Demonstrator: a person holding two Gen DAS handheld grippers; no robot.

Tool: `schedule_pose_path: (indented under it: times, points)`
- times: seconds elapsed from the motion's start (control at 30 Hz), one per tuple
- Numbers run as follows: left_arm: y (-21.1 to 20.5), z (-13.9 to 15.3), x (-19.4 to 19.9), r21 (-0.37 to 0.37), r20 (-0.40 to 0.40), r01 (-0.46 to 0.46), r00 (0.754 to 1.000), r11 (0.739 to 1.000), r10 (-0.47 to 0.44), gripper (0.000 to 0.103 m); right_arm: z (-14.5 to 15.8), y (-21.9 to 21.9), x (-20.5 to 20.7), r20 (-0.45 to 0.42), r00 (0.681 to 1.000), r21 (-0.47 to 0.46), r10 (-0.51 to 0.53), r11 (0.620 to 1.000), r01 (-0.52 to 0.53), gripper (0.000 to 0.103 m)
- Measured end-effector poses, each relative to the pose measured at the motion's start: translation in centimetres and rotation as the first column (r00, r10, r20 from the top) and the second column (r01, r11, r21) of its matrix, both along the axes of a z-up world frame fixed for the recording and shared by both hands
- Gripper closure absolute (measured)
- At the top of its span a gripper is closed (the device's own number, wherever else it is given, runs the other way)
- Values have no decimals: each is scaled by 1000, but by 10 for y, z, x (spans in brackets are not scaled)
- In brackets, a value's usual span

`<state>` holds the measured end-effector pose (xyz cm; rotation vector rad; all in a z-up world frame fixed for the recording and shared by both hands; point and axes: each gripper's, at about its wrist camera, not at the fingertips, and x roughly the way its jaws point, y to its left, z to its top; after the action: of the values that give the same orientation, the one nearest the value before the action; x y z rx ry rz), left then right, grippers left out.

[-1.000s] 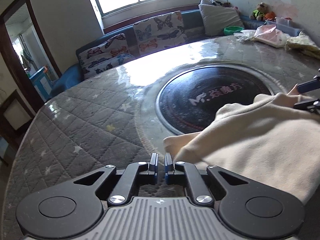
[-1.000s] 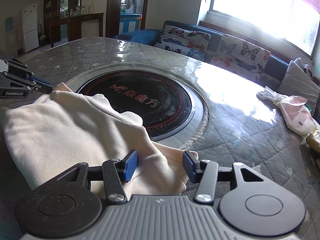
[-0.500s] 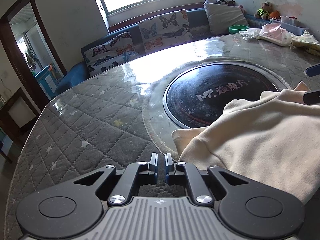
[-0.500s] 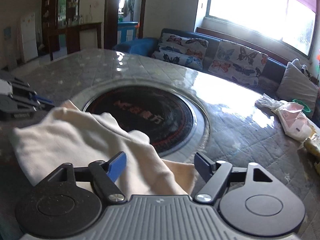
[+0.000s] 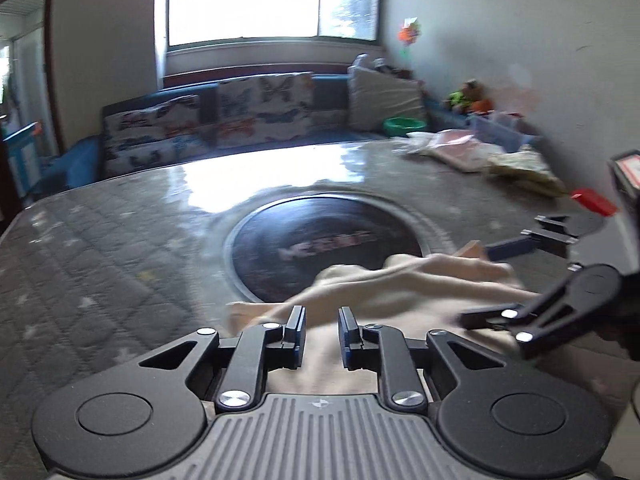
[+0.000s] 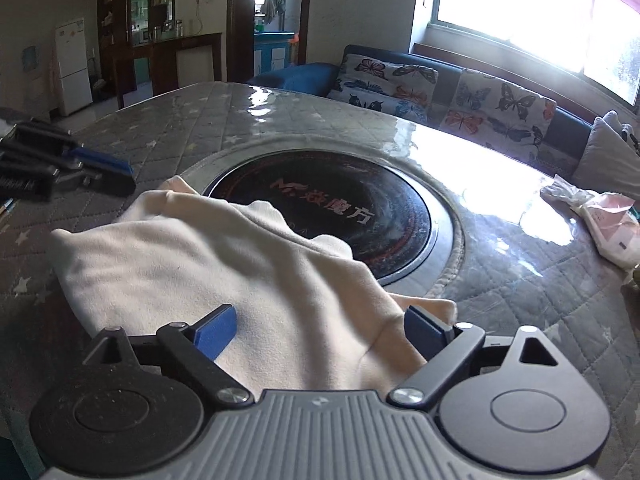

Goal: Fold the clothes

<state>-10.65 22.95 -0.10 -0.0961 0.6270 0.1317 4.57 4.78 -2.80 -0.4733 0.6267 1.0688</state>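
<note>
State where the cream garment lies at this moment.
In the right wrist view the cream garment lies on the quilted table, its far edge overlapping the round black hotplate, with the right tongs open over its near edge.

Window (image 5: 272,0) backlight glares off the table (image 6: 500,176); left view motion-blurred.

Cream garment (image 6: 208,252), grey star-quilted table cover (image 6: 168,140), black round hob (image 6: 332,208), butterfly-print cushions (image 6: 500,104), seemingly blue-padded tongs (image 6: 316,326).
</note>
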Motion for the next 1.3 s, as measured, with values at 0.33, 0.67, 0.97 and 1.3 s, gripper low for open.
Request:
schedule_pose_path:
  times: [0.33,0.67,0.97,1.3]
  points:
    - [-27,-33,-2,-35,-48,99,994,994,-101,83,7,-30,-18,-89,995,81,45,996,-38,11]
    - [-23,-43,-10,-17,-51,105,993,994,-105,79,17,-66,-33,-102,994,155,36,988,-19,11]
    - [-23,-43,-12,1,-50,114,992,993,-114,78,1,-84,-38,-187,981,115,45,993,-23,13]
    - [-25,-38,-9,18,-55,113,992,993,-112,72,26,-106,11,-218,973,199,-74,973,119,27]
